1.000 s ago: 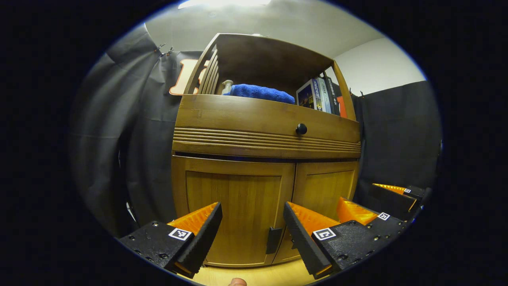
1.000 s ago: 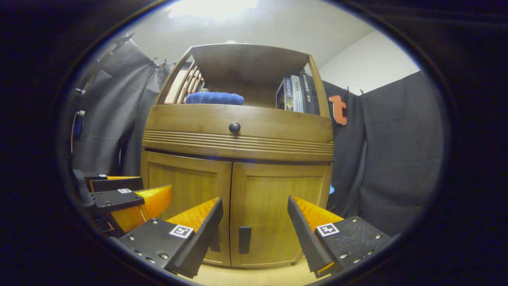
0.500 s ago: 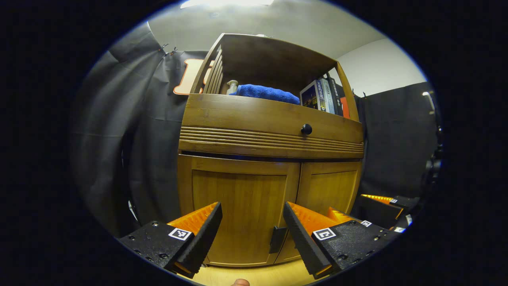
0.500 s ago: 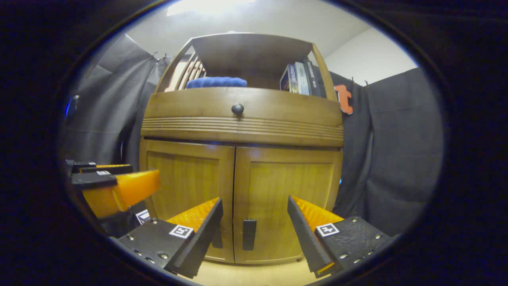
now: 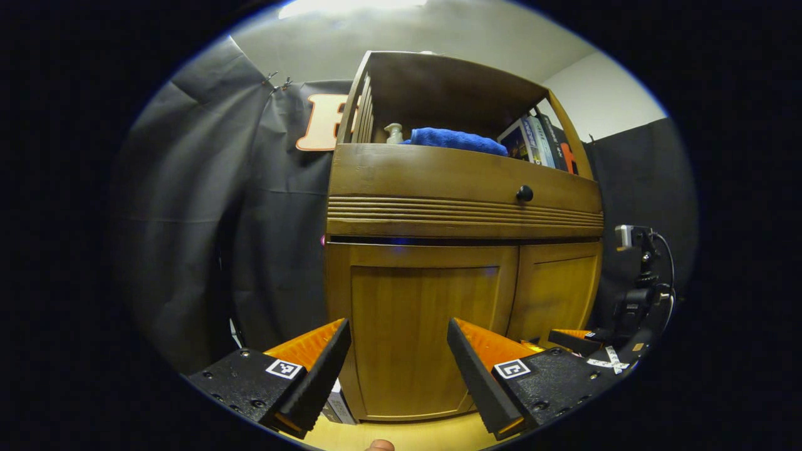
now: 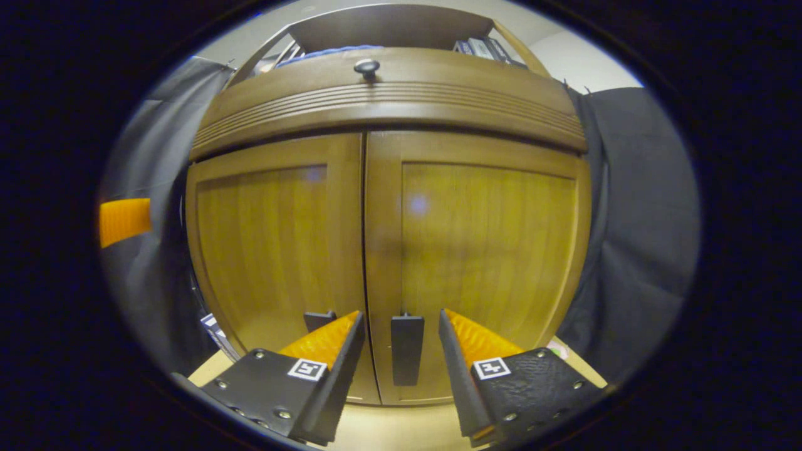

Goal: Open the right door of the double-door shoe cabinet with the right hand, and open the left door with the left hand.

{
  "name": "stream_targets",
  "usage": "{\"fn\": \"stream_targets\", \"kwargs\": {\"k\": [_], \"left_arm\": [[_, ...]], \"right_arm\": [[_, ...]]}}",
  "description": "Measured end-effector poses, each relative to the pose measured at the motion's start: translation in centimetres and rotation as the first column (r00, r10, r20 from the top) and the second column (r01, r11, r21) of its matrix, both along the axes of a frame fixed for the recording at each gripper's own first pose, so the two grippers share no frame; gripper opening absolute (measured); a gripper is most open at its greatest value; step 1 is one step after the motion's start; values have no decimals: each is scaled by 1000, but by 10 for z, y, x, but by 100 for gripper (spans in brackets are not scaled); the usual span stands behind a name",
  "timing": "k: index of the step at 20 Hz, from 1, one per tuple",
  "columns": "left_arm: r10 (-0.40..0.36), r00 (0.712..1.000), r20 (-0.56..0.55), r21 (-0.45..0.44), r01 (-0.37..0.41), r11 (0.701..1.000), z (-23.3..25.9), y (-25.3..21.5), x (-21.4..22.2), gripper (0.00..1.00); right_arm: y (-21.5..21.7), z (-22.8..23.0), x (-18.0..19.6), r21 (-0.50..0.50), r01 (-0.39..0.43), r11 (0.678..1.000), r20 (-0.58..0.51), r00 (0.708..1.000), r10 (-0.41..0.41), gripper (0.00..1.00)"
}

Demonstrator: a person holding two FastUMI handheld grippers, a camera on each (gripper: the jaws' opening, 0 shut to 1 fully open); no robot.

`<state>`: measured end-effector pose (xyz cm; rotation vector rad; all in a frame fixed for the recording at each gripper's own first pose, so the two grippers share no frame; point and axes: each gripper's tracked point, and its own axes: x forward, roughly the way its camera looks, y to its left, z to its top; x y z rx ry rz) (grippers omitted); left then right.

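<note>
The wooden shoe cabinet (image 6: 489, 94) stands close in front of me with both doors shut. In the right gripper view, the right door (image 6: 489, 250) carries a dark upright handle (image 6: 407, 347) near the centre seam. My right gripper (image 6: 401, 369) is open, a finger on each side of that handle without touching it. The left door's handle (image 6: 319, 319) peeks above the left finger. In the left gripper view, my left gripper (image 5: 398, 369) is open and empty, held back from the left door (image 5: 426, 338). The right gripper (image 5: 576, 338) shows low at the right.
Above the doors runs a drawer with a round knob (image 5: 524, 193). The open shelf holds a blue towel (image 5: 454, 138), a pump bottle (image 5: 393, 133) and books (image 5: 539, 134). A small camera on a stand (image 5: 639, 275) is at the right. Black cloth walls flank the cabinet; a box (image 5: 335, 407) sits at its lower left corner.
My right gripper has moved in close and low, bringing the right door's handle between its fingers, which have narrowed a little. The left gripper has drifted left, still open; the doors stay shut.
</note>
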<state>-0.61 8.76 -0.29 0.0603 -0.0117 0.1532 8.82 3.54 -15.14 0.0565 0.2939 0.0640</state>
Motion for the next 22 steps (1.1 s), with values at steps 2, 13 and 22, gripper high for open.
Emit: {"fn": "stream_targets", "kwargs": {"k": [2,13,22], "left_arm": [[11,1000,-10,0,-11,1000,-3,6,3,92],[-11,1000,-26,-13,11,1000,-9,0,14,95],[-113,994,-6,-13,113,994,-7,-36,9,95]], "right_arm": [[-3,-3,6,-19,13,1000,-3,1000,-13,72],[-3,-19,10,11,55,998,-71,996,-54,24],[-20,-12,-30,7,130,991,-66,989,-129,24]]}}
